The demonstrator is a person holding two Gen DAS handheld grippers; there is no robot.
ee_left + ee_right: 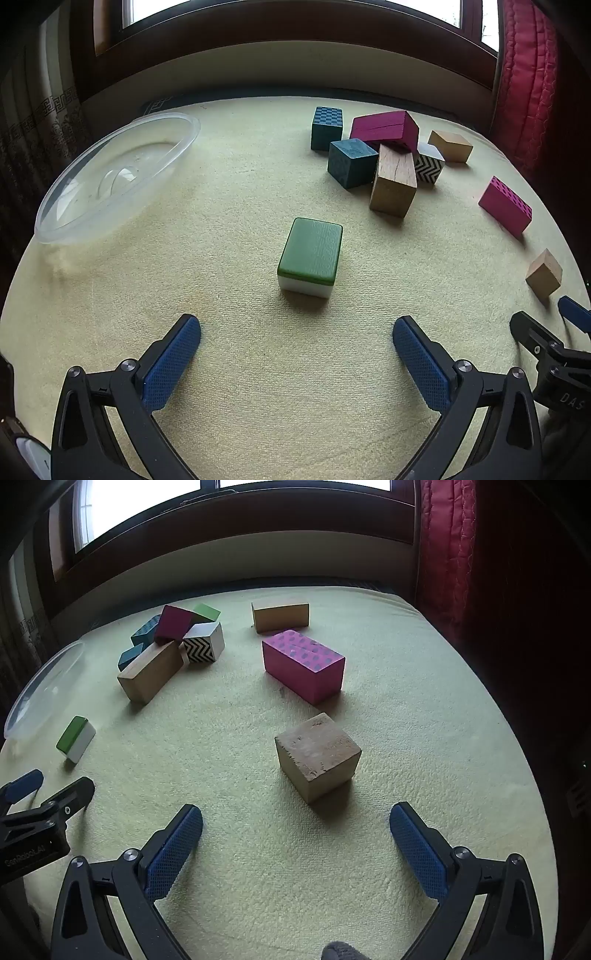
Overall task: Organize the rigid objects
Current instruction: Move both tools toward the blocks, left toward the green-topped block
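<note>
Left wrist view: your left gripper (296, 341), jaws spread wide and empty, faces the green-topped block (310, 256) dead ahead, long axis running away from you, clear bowl (66, 221) off left; right wrist view: your right gripper (296, 823), equally wide, fronts the wooden cube (317, 755), corner-on.

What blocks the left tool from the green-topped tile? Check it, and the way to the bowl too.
Nothing visible. The left tool is open with only bare cloth between it and the green-topped tile. From the tile to the clear plastic bowl the cloth is also bare; the block pile lies off to the other side.
</note>
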